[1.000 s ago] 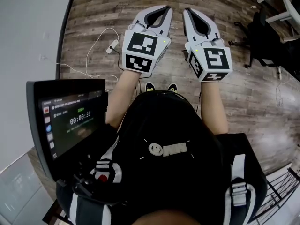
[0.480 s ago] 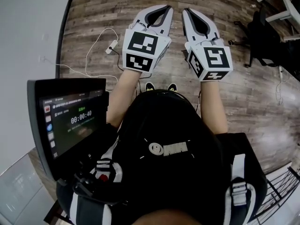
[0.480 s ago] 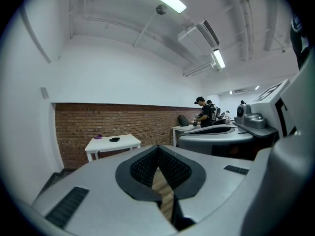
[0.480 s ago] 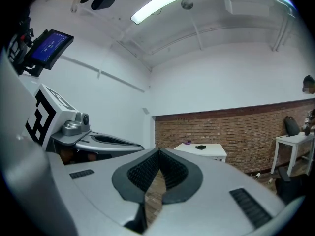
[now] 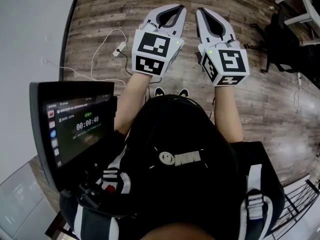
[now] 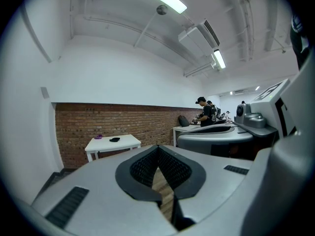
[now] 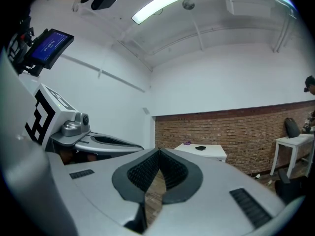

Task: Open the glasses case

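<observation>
A bare lab or office workroom: plank floor with a power strip and loose cable, white walls above a brick band, tube lights, ceiling pipes, white surfaces, people working at one

1. Right hand-held gripper: jaws together, nothing between them.
2. Left hand-held gripper: just beside it, at left.
3. White tabletop: against brick wall, carrying a small dark item.
</observation>
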`<state>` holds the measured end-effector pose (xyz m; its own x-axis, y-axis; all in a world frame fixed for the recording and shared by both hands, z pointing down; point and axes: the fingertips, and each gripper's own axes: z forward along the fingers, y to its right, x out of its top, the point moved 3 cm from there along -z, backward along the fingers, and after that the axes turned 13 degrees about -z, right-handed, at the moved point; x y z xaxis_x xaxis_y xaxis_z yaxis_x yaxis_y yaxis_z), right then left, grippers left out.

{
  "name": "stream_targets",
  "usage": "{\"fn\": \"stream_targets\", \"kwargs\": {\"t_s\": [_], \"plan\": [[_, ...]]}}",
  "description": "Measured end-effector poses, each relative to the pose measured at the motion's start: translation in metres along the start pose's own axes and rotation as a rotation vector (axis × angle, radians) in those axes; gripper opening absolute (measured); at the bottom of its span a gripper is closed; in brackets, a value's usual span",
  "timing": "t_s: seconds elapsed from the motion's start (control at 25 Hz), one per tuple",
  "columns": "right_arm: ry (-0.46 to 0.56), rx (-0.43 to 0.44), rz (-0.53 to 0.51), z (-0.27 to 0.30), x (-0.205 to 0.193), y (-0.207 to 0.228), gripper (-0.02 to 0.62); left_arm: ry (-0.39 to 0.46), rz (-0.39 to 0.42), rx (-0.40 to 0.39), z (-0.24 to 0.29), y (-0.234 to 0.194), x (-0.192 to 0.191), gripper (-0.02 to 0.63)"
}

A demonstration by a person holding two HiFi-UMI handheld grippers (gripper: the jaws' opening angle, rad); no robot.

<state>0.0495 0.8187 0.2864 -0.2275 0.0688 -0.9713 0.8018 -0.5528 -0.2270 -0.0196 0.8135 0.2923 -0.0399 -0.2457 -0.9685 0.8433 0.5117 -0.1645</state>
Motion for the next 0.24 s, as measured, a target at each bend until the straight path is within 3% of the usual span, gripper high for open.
{"fn": "stream_targets", "kwargs": {"t_s": [0.24], "plan": [[-0.002, -0.003, -0.008, 0.004, 0.004, -0.010, 0.006, -0.002, -0.004, -0.006, -0.008, -0.007, 0.000, 0.005]]}}
